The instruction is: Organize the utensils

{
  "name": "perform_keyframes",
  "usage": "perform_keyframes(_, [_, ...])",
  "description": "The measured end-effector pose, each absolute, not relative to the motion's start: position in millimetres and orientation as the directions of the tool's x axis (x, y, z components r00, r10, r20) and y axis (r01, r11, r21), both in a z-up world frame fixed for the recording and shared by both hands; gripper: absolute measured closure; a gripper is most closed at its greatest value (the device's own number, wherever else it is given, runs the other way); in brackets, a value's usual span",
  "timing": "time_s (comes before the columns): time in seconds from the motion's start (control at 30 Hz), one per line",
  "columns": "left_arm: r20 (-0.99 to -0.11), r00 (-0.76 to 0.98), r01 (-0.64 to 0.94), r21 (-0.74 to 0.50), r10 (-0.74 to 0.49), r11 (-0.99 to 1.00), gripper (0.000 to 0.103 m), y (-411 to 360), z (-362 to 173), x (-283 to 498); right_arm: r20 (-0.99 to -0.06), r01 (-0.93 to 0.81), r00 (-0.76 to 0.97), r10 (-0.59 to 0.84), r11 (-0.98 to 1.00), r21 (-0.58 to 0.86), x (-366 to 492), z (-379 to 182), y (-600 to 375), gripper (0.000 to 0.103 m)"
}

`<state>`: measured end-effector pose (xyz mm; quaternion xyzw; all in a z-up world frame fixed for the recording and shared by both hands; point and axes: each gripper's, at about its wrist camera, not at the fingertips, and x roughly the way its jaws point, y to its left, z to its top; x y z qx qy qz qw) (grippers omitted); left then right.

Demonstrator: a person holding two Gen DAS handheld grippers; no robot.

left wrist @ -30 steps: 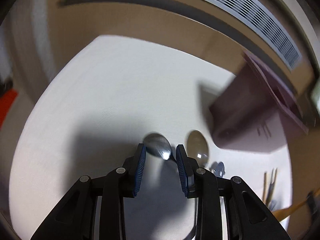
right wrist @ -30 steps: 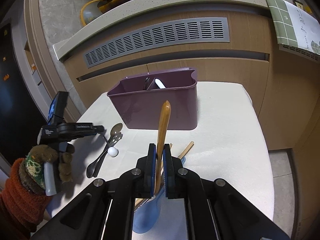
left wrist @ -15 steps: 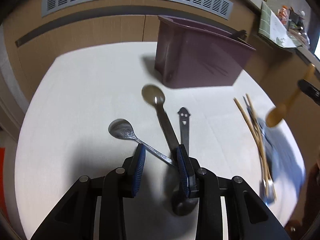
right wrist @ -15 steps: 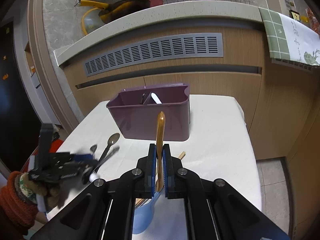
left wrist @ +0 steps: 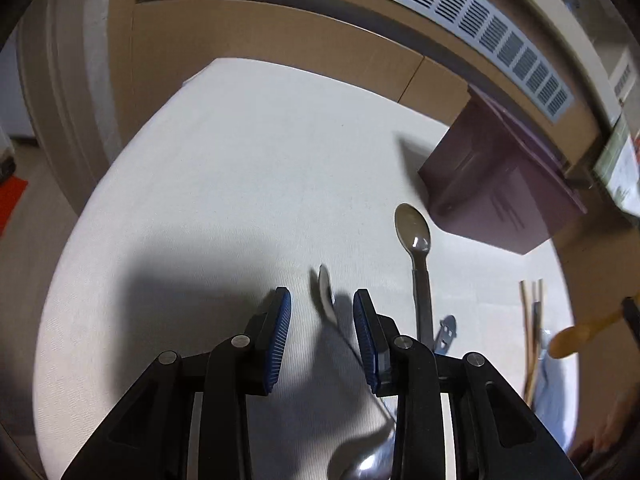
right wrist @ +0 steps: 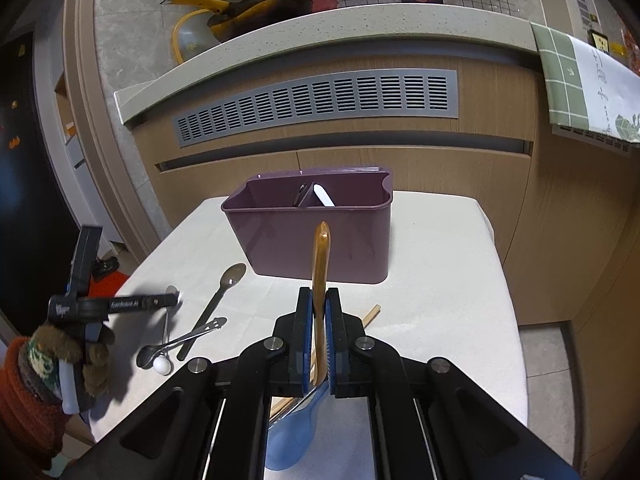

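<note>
My right gripper (right wrist: 319, 308) is shut on a wooden spoon (right wrist: 320, 256) and holds it upright above the table, in front of the purple utensil caddy (right wrist: 320, 240). My left gripper (left wrist: 322, 316) is open just above the table, its fingers on either side of a small metal spoon (left wrist: 326, 300) that stands on its edge. It shows at the left of the right wrist view (right wrist: 170, 301). A dark long-handled spoon (left wrist: 416, 248) and a smiley-handled metal utensil (left wrist: 446, 330) lie to its right. The caddy (left wrist: 500, 196) stands beyond them.
Wooden chopsticks (left wrist: 534, 320) and a blue plastic spoon (right wrist: 292, 432) lie on the white table (right wrist: 440, 300) below my right gripper. A small white ball (right wrist: 163, 366) lies by the metal utensils. Wooden cabinets with a grey vent (right wrist: 316, 104) stand behind the table.
My left gripper swung from the utensil pile to the left and now has the small metal spoon between its open fingers. My right gripper lifted the wooden spoon slightly higher.
</note>
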<state>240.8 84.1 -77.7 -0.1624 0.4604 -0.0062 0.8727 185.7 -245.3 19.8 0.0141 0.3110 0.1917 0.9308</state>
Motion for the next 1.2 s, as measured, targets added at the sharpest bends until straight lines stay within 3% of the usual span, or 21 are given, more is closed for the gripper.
perform_keyframes(0.1, [-0.811, 0.574, -0.123, -0.221, -0.112, 0.968, 0.073, 72.1, -77.4, 245.3, -0.577, -0.349, 0.729, 0.368, 0.925, 0.149, 186.8, 18.4, -243.8, 0.098])
perform_keyframes(0.13, [-0.810, 0.576, -0.108, -0.212, -0.113, 0.971, 0.078, 68.0, -77.7, 246.4, -0.576, -0.348, 0.730, 0.368, 0.925, 0.150, 186.9, 18.5, -243.8, 0.098])
perform_keyframes(0.17, [-0.809, 0.578, -0.099, -0.202, -0.109, 0.974, 0.093, 64.9, -77.7, 247.3, -0.574, -0.348, 0.731, 0.369, 0.925, 0.152, 186.9, 18.8, -243.9, 0.098])
perform_keyframes(0.23, [-0.806, 0.584, -0.094, -0.189, -0.100, 0.977, 0.096, 60.8, -78.2, 247.9, -0.569, -0.349, 0.734, 0.370, 0.925, 0.151, 186.4, 20.0, -244.5, 0.098])
perform_keyframes(0.43, [-0.757, 0.644, -0.049, -0.185, -0.111, 0.982, 0.099, 49.5, -59.1, 233.0, -0.564, -0.345, 0.741, 0.364, 0.927, 0.145, 184.8, 21.9, -246.6, 0.098])
perform_keyframes(0.63, [-0.667, 0.710, 0.047, -0.274, -0.225, 0.961, 0.100, 42.7, -19.8, 209.6, -0.557, -0.355, 0.740, 0.377, 0.922, 0.153, 183.4, 25.4, -244.0, 0.098])
perform_keyframes(1.2, [-0.516, 0.799, 0.197, -0.263, -0.310, 0.944, 0.100, 10.2, 47.6, 186.7, -0.543, -0.362, 0.744, 0.391, 0.917, 0.165, 188.9, 39.4, -240.6, 0.098])
